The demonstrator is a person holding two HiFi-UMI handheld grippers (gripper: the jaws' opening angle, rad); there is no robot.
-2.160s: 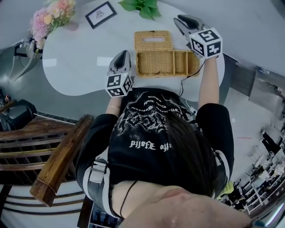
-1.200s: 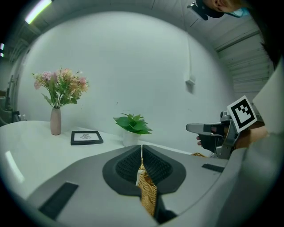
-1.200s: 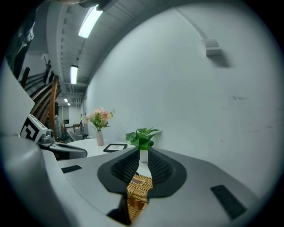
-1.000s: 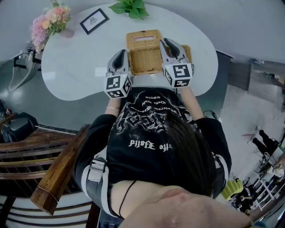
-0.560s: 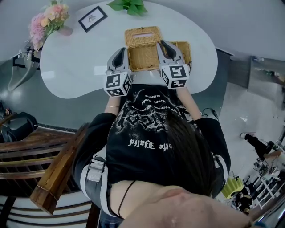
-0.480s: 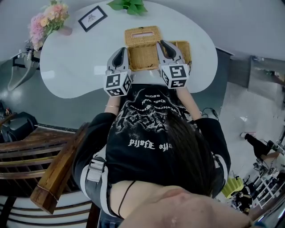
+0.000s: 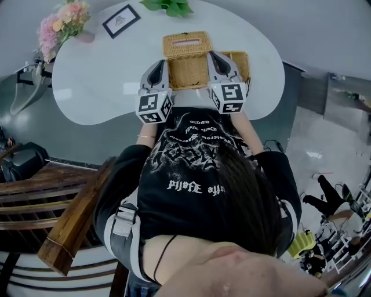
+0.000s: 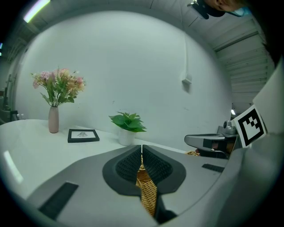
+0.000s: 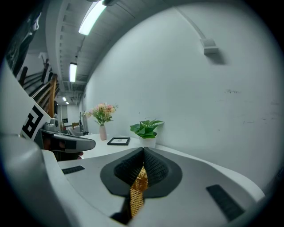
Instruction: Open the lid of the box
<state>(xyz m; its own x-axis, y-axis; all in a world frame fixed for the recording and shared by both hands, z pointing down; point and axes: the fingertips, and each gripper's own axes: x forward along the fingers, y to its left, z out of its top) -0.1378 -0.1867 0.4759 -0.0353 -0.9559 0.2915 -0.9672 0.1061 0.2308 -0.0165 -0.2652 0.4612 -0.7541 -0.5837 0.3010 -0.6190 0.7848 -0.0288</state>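
Note:
A wicker box (image 7: 191, 72) stands on the white table (image 7: 98, 81), its slotted lid (image 7: 185, 42) folded back on the far side. My left gripper (image 7: 157, 65) sits at the box's left edge. In the left gripper view the left gripper (image 8: 141, 148) is shut on a strip of wicker wall (image 8: 147, 193). My right gripper (image 7: 215, 57) lies over the right half of the box. Its jaws have just been closing, and in the right gripper view the right gripper (image 9: 143, 153) pinches a wicker strip (image 9: 137, 190). Which wall that strip belongs to is hidden.
At the table's far side stand a vase of pink flowers (image 7: 61, 20), a small black picture frame (image 7: 120, 20) and a potted green plant (image 7: 171, 6). A wooden chair (image 7: 69, 220) is behind the person on the left. The table's near edge runs right under both grippers.
The right gripper has come from the box's far right end to over its right half and settled low on it. The left gripper has stayed at the left edge.

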